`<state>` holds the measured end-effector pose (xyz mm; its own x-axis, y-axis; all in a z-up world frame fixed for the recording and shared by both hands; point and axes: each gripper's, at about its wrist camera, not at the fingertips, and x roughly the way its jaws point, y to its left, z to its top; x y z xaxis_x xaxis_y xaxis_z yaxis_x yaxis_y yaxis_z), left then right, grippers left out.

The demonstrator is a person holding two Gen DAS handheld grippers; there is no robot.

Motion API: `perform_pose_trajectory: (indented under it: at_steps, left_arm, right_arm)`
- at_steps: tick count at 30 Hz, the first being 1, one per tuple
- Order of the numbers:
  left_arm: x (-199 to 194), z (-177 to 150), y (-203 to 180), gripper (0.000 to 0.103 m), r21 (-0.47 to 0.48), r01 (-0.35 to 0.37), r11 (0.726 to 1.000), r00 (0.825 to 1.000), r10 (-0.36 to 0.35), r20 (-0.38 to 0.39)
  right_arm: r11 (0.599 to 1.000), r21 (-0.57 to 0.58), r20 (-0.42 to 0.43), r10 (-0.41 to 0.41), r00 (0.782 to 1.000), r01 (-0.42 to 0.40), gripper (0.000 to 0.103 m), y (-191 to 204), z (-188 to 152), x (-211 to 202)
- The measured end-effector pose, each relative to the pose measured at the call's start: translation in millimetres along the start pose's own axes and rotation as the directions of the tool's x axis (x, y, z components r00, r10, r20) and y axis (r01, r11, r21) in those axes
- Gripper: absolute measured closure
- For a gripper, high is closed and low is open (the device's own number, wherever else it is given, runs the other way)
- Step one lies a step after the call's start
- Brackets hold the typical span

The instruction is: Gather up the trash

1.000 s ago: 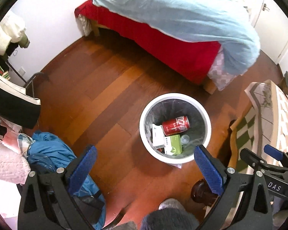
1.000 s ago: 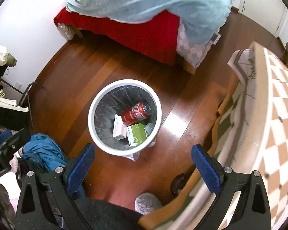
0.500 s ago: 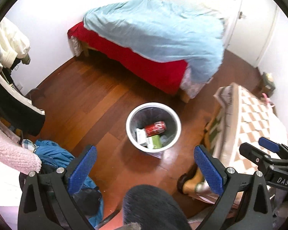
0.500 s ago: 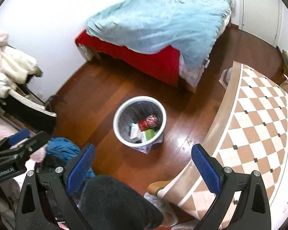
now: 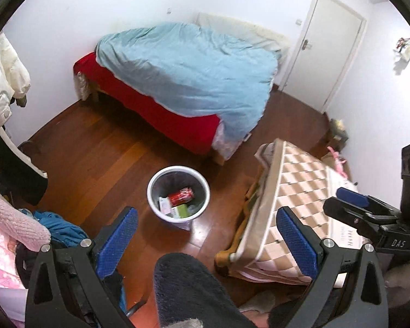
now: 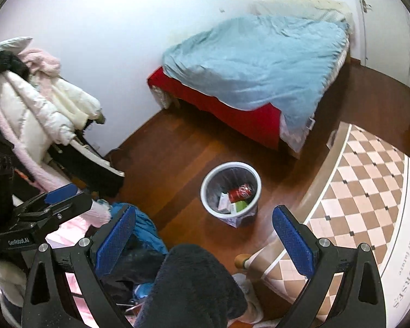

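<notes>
Both the left gripper [image 5: 206, 235] and the right gripper [image 6: 203, 233] hang with jaws spread wide, empty. The white trash bin [image 6: 230, 188] stands on the wood floor at twelve o'clock, holding a red can [image 6: 241, 191]. The checkered tablecloth [image 6: 369, 191], at three o'clock, reads "AS HORSES".

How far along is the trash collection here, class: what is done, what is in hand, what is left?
Done: the white bin on the floor already holds a red can, a green box and a white carton. In hand: nothing; the left gripper and right gripper both have open, empty jaws. Left: no loose trash shows on the visible floor.
</notes>
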<state>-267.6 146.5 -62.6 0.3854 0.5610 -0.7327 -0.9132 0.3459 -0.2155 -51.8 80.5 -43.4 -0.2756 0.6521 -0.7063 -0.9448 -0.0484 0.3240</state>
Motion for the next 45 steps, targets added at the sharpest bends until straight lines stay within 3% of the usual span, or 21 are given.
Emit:
perform_pose_trajectory:
  at_steps: [13, 45]
  left_arm:
    - [-54, 4, -9, 0.000, 0.013, 0.097, 0.995, 0.993, -0.097, 0.068]
    - [-52, 5, -22, 0.000, 0.042, 0.161, 0.986, 0.985, -0.163, 0.060]
  right_arm:
    - [0.991, -0.019, -0.006, 0.131, 0.991, -0.131, 0.000, 21, 5, -42]
    - [0.995, -0.003, 0.031, 0.103, 0.994, -0.103, 0.000, 17, 7, -71]
